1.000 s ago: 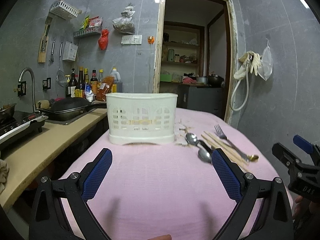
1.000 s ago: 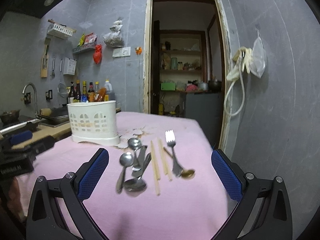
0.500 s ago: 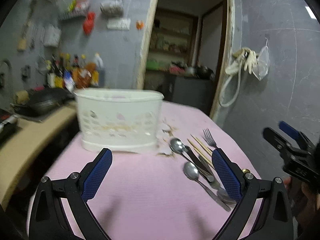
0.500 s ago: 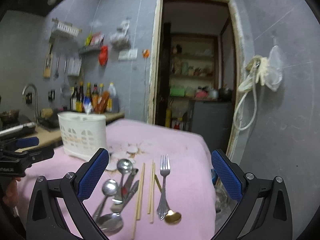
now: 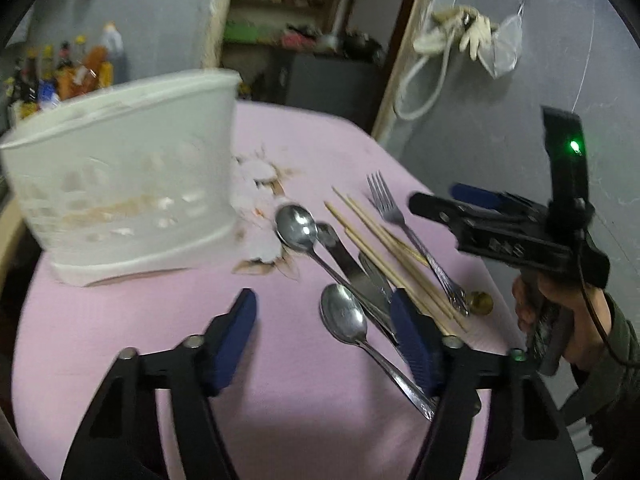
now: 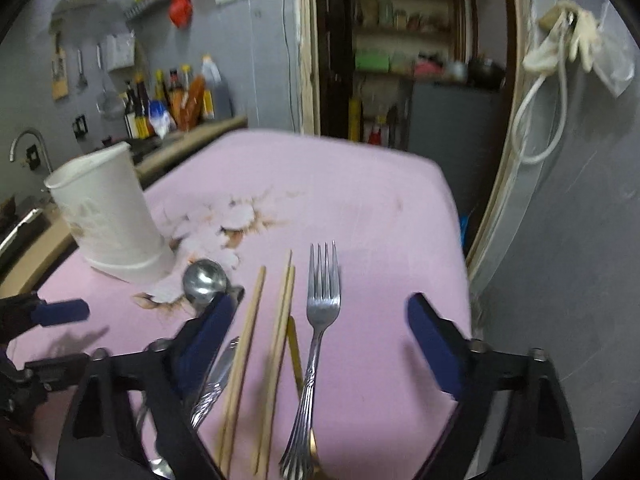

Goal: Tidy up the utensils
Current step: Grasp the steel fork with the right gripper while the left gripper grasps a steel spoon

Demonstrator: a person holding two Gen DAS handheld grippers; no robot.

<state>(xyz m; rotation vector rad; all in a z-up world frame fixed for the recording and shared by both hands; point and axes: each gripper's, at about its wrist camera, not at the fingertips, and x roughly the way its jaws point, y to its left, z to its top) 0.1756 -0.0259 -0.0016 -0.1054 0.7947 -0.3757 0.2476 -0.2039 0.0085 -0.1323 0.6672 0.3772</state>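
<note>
- Worktop [image 5: 168, 320]: pink covering, worn through to white and brown patches beside the holder.
- White utensil holder [image 5: 120, 192]: standing upright at the worktop's far left, apart from the cutlery; its inside is not showing.
- Utensils lying loose in a row to the holder's right: two spoons [image 5: 344, 316], a knife [image 5: 348, 256], wooden chopsticks [image 6: 276, 344], a fork [image 6: 320, 320]; a gold-coloured piece [image 5: 480, 302] is resting at the fork's handle end.
- Left claw [image 5: 324, 336]: released and gripping nothing, its jaws having just been closing; it is hovering over the nearer spoon, whose bowl is lying between the pads, untouched; the right pad is overlapping the knife and spoon handles.
- Right claw [image 6: 320, 336]: released, jaws likewise just narrowing; it is straddling the chopsticks and fork with no pad pressing on either.
- A person's hand [image 5: 560, 316] is holding the right claw's grip.
- Surroundings: bottles [image 6: 168, 100] lining a side counter, a faucet [image 6: 28, 148], an open doorway behind the worktop, gloves [image 6: 576, 32] hanging on the wall.
</note>
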